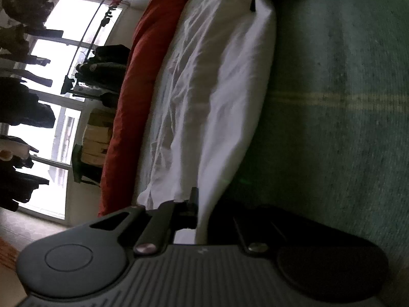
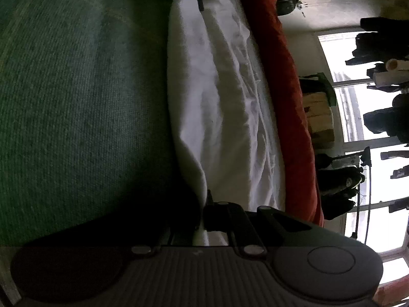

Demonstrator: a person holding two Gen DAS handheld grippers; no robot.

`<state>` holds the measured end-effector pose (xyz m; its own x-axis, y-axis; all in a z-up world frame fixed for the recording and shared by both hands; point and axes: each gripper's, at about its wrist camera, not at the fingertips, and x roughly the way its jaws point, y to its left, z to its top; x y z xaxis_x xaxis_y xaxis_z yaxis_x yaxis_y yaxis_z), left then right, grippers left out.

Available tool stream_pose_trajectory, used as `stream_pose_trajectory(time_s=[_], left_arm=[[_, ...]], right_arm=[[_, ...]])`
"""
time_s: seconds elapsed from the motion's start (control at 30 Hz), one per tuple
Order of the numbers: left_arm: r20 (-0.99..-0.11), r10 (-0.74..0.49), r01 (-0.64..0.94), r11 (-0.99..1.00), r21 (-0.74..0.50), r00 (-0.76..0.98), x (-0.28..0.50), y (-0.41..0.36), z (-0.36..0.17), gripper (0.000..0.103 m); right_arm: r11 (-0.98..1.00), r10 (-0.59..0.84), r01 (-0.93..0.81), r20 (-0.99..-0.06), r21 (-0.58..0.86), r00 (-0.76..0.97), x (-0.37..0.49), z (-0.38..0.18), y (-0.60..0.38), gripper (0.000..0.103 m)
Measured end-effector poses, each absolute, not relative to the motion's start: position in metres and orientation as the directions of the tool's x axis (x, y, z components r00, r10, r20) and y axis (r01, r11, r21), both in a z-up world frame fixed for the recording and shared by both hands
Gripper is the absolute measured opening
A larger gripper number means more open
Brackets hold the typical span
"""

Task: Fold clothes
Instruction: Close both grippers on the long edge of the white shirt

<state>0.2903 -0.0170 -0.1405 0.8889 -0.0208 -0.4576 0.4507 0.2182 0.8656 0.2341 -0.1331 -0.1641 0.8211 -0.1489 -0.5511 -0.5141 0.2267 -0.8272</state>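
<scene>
Close against each lens, a gripper is clamped on the edge of the white garment (image 1: 204, 97): the left gripper (image 1: 198, 204) has its fingers pinched together on one end of the white edge, and the right gripper (image 2: 204, 204) bites the other end the same way, each also showing at the top of the other's view. Both tools are rolled on their sides, so the cloth runs as a taut, creased band between them, apparently lifted above the green woven cover (image 1: 345, 102) that fills the near side of both views.

To do this step well, I judge the two grips should stay level and evenly tensioned, so the held edge stays straight and the slack layers hang or land square. Whether this lift opens the garment out or carries one half over the other, the pictures do not settle.

Beyond the white cloth lies a red blanket (image 1: 135, 89), then dark clothes on a rack (image 1: 102, 69) before bright windows (image 1: 74, 18).

No brand, label or writing is readable anywhere.
</scene>
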Motion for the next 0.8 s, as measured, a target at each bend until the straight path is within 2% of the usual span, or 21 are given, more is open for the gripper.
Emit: stream_pose_trajectory(time_s=[0.37,0.8], left_arm=[[-0.455,-0.035,0.450,0.237,0.861,0.890,0.287,-0.016,-0.134,0.001],[-0.435,-0.102,0.447,0.237,0.863,0.895,0.260,-0.005,-0.107,0.001]], right_arm=[[0.172,-0.121,-0.555,-0.577,-0.814,0.808,0.238,-0.157,-0.137,0.006],[0.191,-0.115,-0.604,-0.629,-0.773,0.769,0.232,-0.118,-0.137,0.006]])
